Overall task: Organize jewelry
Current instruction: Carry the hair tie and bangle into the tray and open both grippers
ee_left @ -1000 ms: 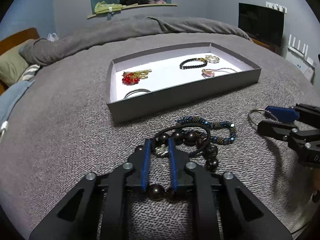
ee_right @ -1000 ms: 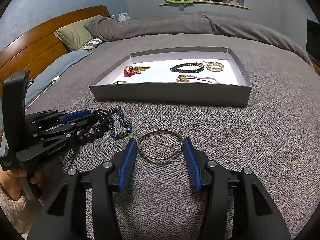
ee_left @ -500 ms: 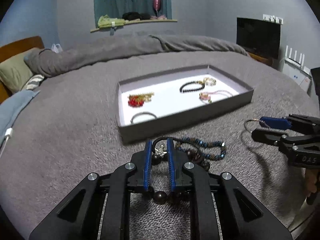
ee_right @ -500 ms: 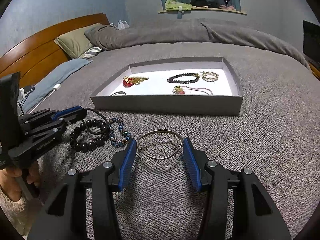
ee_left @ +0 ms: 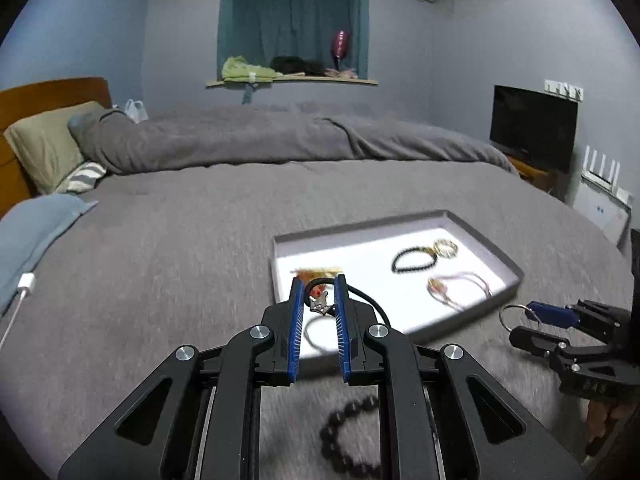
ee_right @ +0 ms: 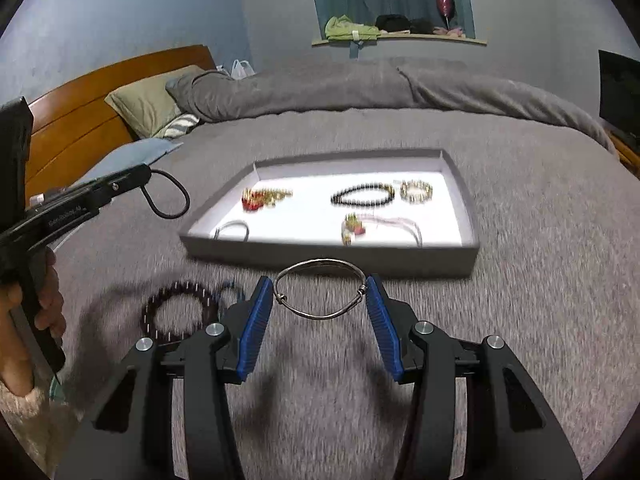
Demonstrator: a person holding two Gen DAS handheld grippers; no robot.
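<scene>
My left gripper (ee_left: 318, 286) is shut on a black cord bracelet (ee_left: 362, 294) with a small silver charm, lifted above the bed near the tray's near left corner; its loop hangs in the right wrist view (ee_right: 170, 196). My right gripper (ee_right: 320, 286) is shut on a silver bangle (ee_right: 320, 292), held above the bed before the grey tray (ee_right: 332, 252). The tray (ee_left: 468, 316) holds a red-and-gold piece (ee_right: 262, 198), a black bead bracelet (ee_right: 362, 194), a gold bracelet (ee_right: 416, 191), a pink cord piece (ee_right: 380, 226) and a silver ring bracelet (ee_right: 232, 230).
A dark bead bracelet (ee_right: 178, 316) and a blue bead bracelet (ee_right: 230, 290) lie on the grey blanket (ee_right: 540, 240) left of my right gripper. Pillows (ee_right: 150, 102) and a wooden headboard (ee_right: 80, 120) are at the far left. A TV (ee_left: 534, 126) stands to the right.
My left gripper has lifted the black cord bracelet off the bead pile and risen toward the tray. My right gripper has risen with the silver bangle.
</scene>
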